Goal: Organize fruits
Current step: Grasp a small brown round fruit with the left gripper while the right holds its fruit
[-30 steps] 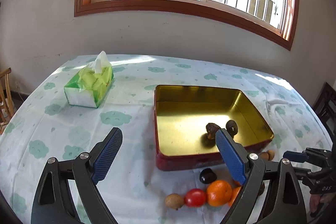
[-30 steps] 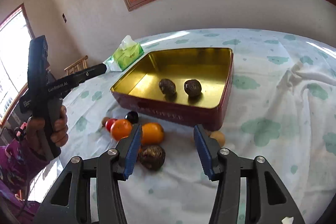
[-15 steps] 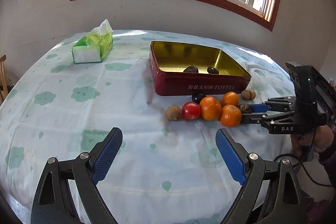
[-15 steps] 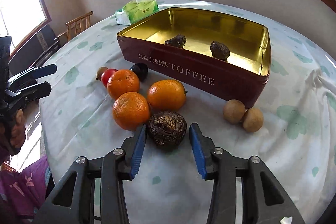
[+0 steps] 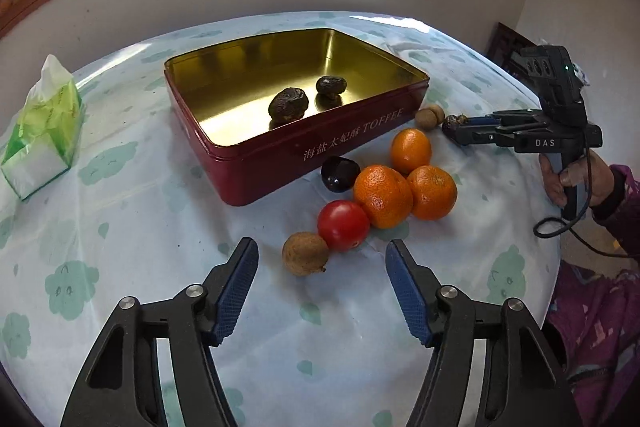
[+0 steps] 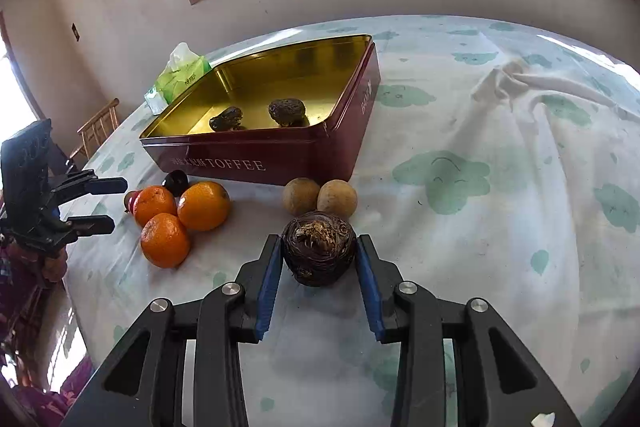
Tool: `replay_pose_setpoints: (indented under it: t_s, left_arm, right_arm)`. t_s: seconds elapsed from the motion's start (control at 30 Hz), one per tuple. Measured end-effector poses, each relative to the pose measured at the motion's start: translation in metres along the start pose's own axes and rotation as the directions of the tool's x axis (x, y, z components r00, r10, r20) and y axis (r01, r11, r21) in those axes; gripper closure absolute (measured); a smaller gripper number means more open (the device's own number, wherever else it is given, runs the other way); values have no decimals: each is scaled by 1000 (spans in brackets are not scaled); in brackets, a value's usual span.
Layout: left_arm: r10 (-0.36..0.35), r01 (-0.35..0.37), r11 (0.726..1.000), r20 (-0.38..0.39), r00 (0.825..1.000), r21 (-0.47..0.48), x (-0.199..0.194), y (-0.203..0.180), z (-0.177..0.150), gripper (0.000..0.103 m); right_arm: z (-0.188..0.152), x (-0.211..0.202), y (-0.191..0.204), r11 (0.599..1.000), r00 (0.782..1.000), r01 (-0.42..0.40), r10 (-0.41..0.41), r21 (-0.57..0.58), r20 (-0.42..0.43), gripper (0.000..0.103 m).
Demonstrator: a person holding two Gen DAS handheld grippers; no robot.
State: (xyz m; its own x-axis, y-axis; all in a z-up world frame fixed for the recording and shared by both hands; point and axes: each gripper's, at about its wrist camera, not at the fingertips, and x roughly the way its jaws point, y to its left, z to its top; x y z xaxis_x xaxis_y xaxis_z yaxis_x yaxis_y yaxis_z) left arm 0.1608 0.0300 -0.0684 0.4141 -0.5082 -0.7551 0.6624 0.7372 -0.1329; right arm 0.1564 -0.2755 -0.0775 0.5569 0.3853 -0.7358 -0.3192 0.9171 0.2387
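Since half a second ago, the right gripper has closed in on the dark wrinkled fruit, and its blue pads now press both flanks of it; the fruit appears to rest on the cloth still, though the contact underneath is hard to see. Meanwhile the left gripper has moved in toward the loose fruit and hangs with its jaws spread wide and nothing between them, just short of the brown fruit and the tomato.

The red tin sits open on the cloth, its gold floor holding two dark fruits: one nearer the front wall, the other just behind it and apart from it. In front of the tin, three oranges cluster together, touching, with a dark plum between them and the tin wall. The tomato touches the nearest orange, and the brown fruit lies against the tomato. Two tan round fruits sit side by side near the tin's corner, just beyond the gripped fruit. A green tissue pack stands well apart on the far left of the cloth.
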Motion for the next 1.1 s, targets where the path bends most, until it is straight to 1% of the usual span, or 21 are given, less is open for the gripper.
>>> replay_pose_setpoints:
  t_s: [0.1,0.17,0.3,0.33,0.4,0.43,0.47,0.5,0.53,0.6,0.63,0.7,0.77,0.83,0.9,0.93,1.0,1.03,1.1]
  left_arm:
    - [-22,24,998,-34,999,66,7,9,6,40]
    - [-61,65,994,-52,997,88,11,13,7,50]
    - [-109,118,983,-64,992,144,17,9,6,58]
    - [-113,123,980,-71,991,158,20,7,5,64]
    - [-107,113,978,-47,993,175,19,3,2,67]
    - [-107,113,980,-43,993,163,18,4,0,71]
    - [-107,111,984,-38,994,136,16,5,-1,76]
    - [-100,103,990,-31,995,98,14,7,-3,76]
    - [-75,76,995,-19,997,58,11,8,-7,76]
    - [-1,1,1000,11,1000,-25,3,4,-15,76]
    - [44,-42,996,32,999,-74,-2,1,-19,76]
    - [119,-105,978,71,990,-178,-13,-6,-29,76]
    - [197,-164,951,105,975,-262,-24,-16,-37,76]
    - [254,-201,922,127,959,-330,-32,-27,-43,76]
    - [285,-205,890,145,948,-407,-38,-35,-47,76]
    - [284,-192,876,152,947,-442,-39,-38,-48,76]
    - [278,-165,856,168,946,-490,-42,-43,-49,76]
    - [285,-165,849,172,943,-502,-43,-47,-48,76]
    - [286,-161,849,181,941,-504,-46,-54,-42,76]
  right_arm:
    - [0,2,1,1000,1000,-4,4,4,0,68]
    - [0,2,-2,1000,1000,-20,20,19,4,68]
    - [0,2,-3,999,1000,-24,24,29,5,68]
    - [-1,2,-2,999,1000,-22,22,28,4,68]
    - [0,2,-2,999,1000,-20,20,29,4,68]
    - [-1,2,-2,999,1000,-19,19,30,5,68]
    - [0,3,-1,999,1000,-17,17,29,4,68]
    - [0,3,-1,1000,1000,-14,14,27,4,68]
    - [0,3,0,1000,1000,-12,12,26,4,68]
    - [0,4,0,1000,1000,-5,5,22,4,68]
    - [0,4,1,1000,1000,1,-1,17,3,68]
    - [0,5,4,1000,1000,20,-20,2,0,68]
    - [0,5,7,999,999,40,-40,-14,-1,68]
    - [-1,6,9,998,998,58,-58,-30,-3,68]
    - [-1,7,13,995,997,82,-82,-50,-4,68]
    - [-1,8,15,994,995,95,-96,-61,-5,68]
    - [-1,9,18,990,993,116,-117,-80,-5,68]
    - [-1,9,19,989,993,121,-122,-84,-4,68]
    - [-1,9,18,990,993,117,-118,-82,-4,68]
